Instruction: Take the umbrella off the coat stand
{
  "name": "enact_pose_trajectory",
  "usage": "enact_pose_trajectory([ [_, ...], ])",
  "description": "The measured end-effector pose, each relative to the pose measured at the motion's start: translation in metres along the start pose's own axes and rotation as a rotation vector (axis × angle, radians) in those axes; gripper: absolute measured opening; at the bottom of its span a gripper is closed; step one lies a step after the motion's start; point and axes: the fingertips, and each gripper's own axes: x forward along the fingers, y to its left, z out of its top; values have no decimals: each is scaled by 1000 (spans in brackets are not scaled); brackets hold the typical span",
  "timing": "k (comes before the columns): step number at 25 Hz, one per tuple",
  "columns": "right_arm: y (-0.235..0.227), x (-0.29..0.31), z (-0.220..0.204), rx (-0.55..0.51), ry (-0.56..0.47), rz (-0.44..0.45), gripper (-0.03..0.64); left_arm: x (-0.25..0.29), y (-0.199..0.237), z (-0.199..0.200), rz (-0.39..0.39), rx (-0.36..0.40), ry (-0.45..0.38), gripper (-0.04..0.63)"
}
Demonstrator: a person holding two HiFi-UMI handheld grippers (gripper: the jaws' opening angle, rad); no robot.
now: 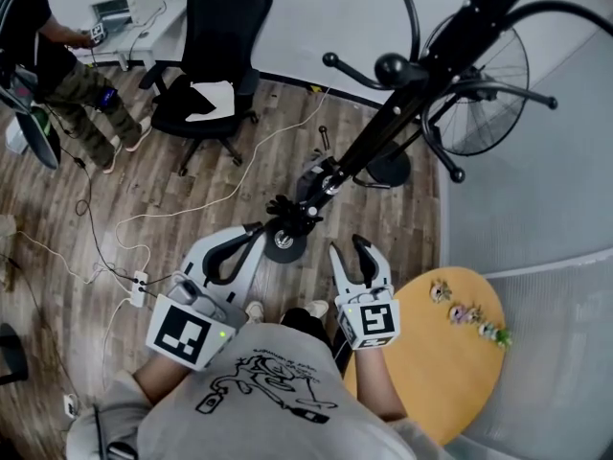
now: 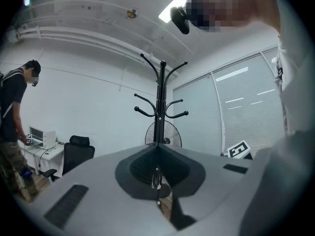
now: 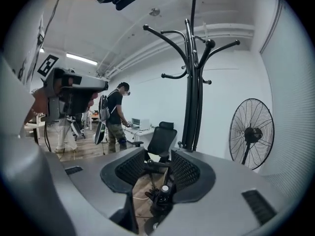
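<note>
1. The umbrella [image 1: 469, 22] leans upright along the coat stand [image 1: 391, 68] pole, straight ahead between both grippers.
2. Right gripper [image 1: 348, 247] is wide and empty, so probably the taker; left gripper [image 1: 254, 234] is closed and empty.

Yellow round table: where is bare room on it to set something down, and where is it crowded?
The yellow table is bare across its middle and near side. Small figurines crowd its far edge, and the right gripper and its arm cover the left edge.

Closed black umbrella [image 1: 359, 151], upright, tight along the tall black coat stand [image 1: 391, 68], below its hooks
</note>
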Motion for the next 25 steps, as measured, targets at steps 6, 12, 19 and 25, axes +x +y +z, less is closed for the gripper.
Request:
enact_pose_trajectory([
  [6, -5, 17, -44, -41, 63, 0, 184, 2, 5, -2, 4, -3, 6, 8],
  [12, -9, 34, -78, 8, 99, -13, 185, 4, 8, -1, 4, -4, 1, 8],
  [19, -14, 54, -136, -8, 180, -18, 186, 5, 7, -3, 6, -8, 2, 8],
  [25, -15, 69, -171, 12, 233, -2, 192, 5, 5, -3, 8, -9, 6, 8],
])
